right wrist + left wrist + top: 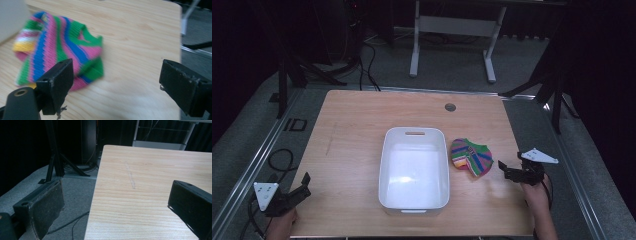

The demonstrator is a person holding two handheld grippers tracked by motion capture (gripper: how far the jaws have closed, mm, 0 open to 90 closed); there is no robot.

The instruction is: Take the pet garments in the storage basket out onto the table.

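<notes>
A striped knitted cloth in green, pink, blue and yellow lies crumpled on the wooden table, just right of a white plastic bin. My right gripper hovers a short way right of the cloth, jaws wide open and pointing at it. In the right gripper view the cloth lies ahead and to the left of the gripper, with nothing between the jaws. My left gripper rests at the table's near left corner, open and empty; in its own view the gripper straddles the table's left edge.
The white bin is empty and stands in the middle of the table. A round cable hole sits near the far edge. Beyond the table stand a white desk frame and black stand legs. Cables lie on the grey floor at the left.
</notes>
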